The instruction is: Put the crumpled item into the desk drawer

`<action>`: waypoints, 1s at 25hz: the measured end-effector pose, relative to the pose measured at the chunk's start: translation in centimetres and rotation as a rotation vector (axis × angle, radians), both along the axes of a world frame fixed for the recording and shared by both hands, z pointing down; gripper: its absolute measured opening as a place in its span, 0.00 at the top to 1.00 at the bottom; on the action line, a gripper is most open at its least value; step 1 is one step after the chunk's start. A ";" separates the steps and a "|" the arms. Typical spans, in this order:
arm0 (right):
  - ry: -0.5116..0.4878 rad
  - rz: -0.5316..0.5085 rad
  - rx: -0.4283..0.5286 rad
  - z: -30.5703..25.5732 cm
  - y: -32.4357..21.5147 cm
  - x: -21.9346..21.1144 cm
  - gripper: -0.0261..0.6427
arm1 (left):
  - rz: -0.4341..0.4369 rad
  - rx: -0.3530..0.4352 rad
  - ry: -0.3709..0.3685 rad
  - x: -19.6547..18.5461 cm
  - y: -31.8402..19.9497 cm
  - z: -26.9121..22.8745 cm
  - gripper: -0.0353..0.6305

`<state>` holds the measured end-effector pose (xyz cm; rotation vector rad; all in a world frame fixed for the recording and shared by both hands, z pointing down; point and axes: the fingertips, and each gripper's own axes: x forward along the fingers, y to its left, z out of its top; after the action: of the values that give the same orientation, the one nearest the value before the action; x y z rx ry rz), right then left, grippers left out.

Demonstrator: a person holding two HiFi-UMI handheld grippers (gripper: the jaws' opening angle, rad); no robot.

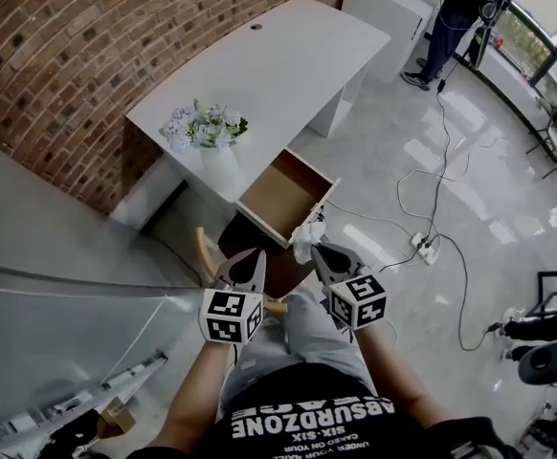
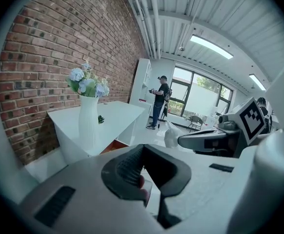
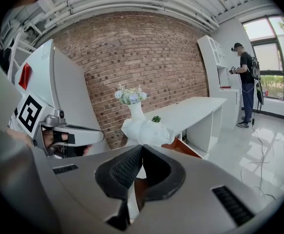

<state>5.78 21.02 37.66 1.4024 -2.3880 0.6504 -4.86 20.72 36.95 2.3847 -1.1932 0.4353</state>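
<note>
Right gripper view: right gripper, jaws clamped on crumpled white paper item. Item held in the air, near the front of the open brown-lined drawer under the long white desk. Left gripper alongside, jaws together, nothing between.

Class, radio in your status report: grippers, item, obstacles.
Left gripper shut, empty. Right gripper shut on crumpled item, by the front of the open drawer. Nothing seen in the way.
</note>
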 end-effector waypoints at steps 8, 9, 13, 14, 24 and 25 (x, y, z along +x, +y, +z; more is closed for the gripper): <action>0.004 -0.010 -0.006 -0.2 -5.3 0.8 0.96 | -0.006 -0.019 -0.003 1.0 -4.4 0.4 0.95; 0.004 -0.010 -0.006 -0.1 -5.9 1.0 0.96 | -0.006 -0.021 -0.004 1.2 -4.9 0.4 0.95; 0.006 -0.009 -0.007 -0.1 -8.0 1.5 0.96 | -0.009 -0.028 -0.008 1.5 -6.4 0.7 0.95; 0.008 -0.010 -0.005 0.0 -8.4 1.6 0.96 | -0.010 -0.030 -0.009 1.6 -6.7 0.8 0.95; 0.023 -0.032 -0.017 0.8 -12.4 2.4 0.96 | -0.036 -0.055 -0.014 1.8 -9.7 1.9 0.95; 0.025 -0.034 -0.019 0.9 -12.7 2.4 0.96 | -0.038 -0.057 -0.014 1.8 -9.9 1.9 0.95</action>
<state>8.20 8.32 38.56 1.3508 -2.3750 0.6422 -3.03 10.80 38.90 2.3101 -1.2142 0.4683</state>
